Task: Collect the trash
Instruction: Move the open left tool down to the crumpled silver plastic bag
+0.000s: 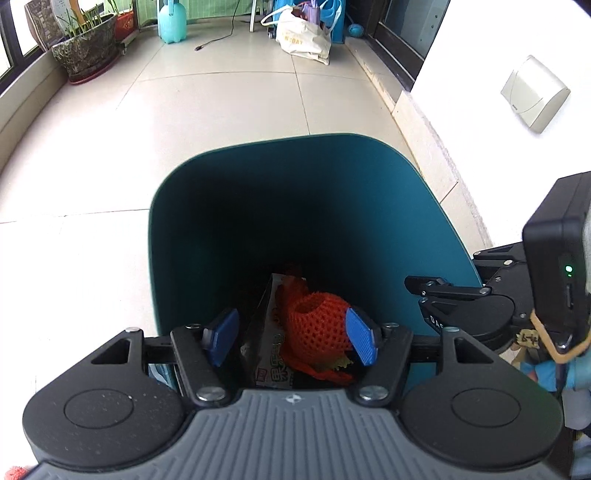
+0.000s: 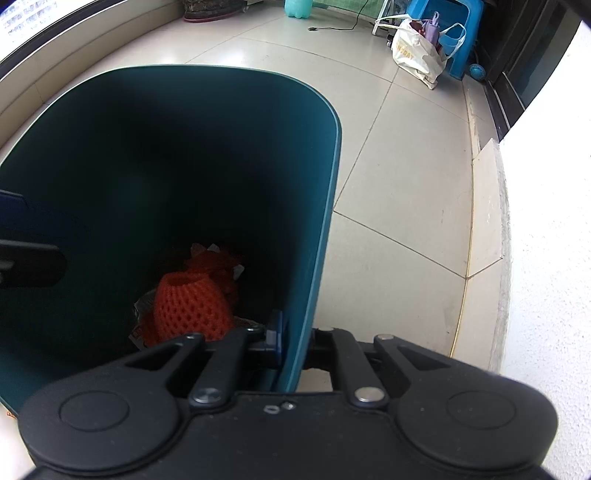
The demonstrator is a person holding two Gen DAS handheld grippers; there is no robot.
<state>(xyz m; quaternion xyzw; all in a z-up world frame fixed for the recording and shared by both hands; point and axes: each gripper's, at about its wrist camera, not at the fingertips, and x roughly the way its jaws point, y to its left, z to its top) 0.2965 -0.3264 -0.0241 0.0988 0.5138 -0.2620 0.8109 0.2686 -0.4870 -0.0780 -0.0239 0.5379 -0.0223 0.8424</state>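
A dark teal trash bin (image 1: pixel 184 206) stands on the tiled floor. Inside lie an orange foam fruit net (image 1: pixel 314 328), a printed snack wrapper (image 1: pixel 273 354) and other scraps. My left gripper (image 1: pixel 291 338) is open and empty, held over the bin's near rim with its blue pads (image 1: pixel 360 341) above the trash. My right gripper (image 2: pixel 291 341) is shut on the bin's right wall (image 2: pixel 317 258), one blue pad inside and the other finger outside. The foam net also shows in the right wrist view (image 2: pixel 192 306). The right gripper shows in the left wrist view (image 1: pixel 443 291) at the bin's right edge.
A white wall (image 2: pixel 546 240) with a raised stone sill stands close on the right. Far back are a planter (image 1: pixel 86 48), a teal water jug (image 1: pixel 171 22), a white tote bag (image 1: pixel 303 35), a blue stool (image 2: pixel 454 33) and a black cable on the floor.
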